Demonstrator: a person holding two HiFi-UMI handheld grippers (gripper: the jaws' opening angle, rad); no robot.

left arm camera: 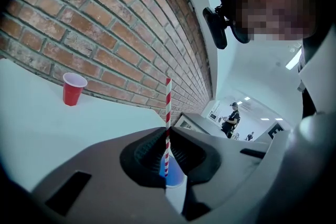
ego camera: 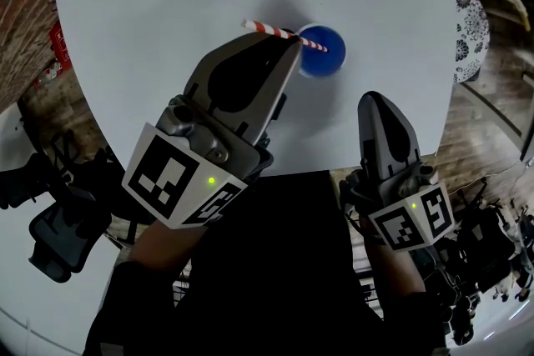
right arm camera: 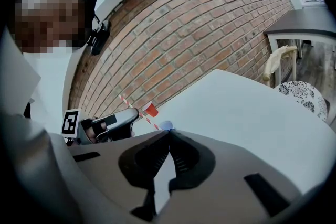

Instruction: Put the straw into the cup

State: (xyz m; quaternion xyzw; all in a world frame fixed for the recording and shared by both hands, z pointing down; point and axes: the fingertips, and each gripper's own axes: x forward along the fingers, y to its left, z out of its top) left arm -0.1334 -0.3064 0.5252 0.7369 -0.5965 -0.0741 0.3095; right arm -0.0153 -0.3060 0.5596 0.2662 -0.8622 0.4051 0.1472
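Two cups stand on the white table (ego camera: 167, 29): a blue cup (ego camera: 321, 51) near its middle and a red cup (left arm camera: 73, 88) upright at the far edge, beside the brick wall (left arm camera: 105, 23). The lower end of a straw (ego camera: 271, 31) lies within the outline of the blue cup's open mouth; whether it touches the inside cannot be told. The straw is thin and straight, banded red and white. Its long axis slants, with the upper end leaning left of the cup. The left gripper (ego camera: 292, 46) has its jaws clamped on the straw's lower part, just above the cup. The right gripper (ego camera: 373, 100) hovers nearer and to the right of the cup, jaws closed tip to tip.
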